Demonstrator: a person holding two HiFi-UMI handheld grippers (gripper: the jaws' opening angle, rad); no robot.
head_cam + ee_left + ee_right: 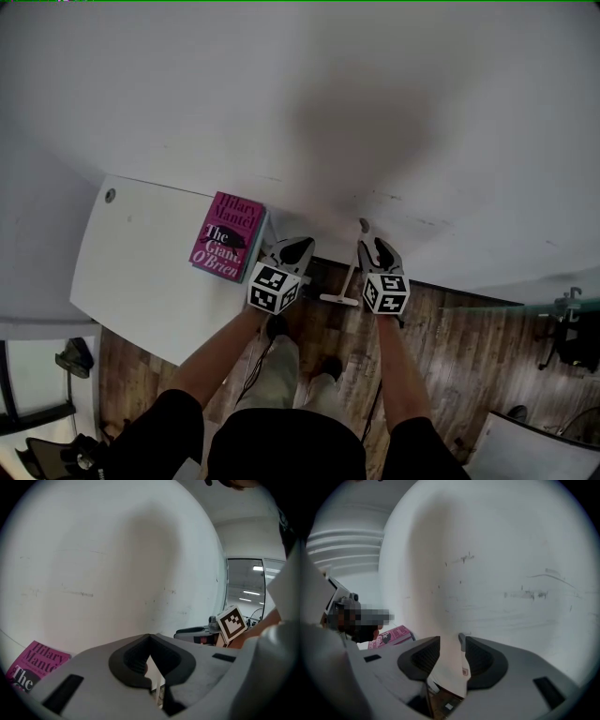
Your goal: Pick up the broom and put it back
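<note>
Right tongs (453, 640) open around broom (453, 673)

The white wall (309, 112) shuts off the way ahead. At left the surface (141, 272) and its pink book (228, 236) (lying at its edge) hem in the left gripper (298, 247); wooden floor (450, 328) right of the broom (352, 267) lies open.

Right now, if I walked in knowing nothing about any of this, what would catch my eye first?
Probably the magenta Hilary Mantel book, bright against the white table at left. Next come the two hand-held grippers with black-and-white marker cubes. The right gripper has its jaws apart around the white broom standing against the wall, and the left gripper beside it is shut.
</note>
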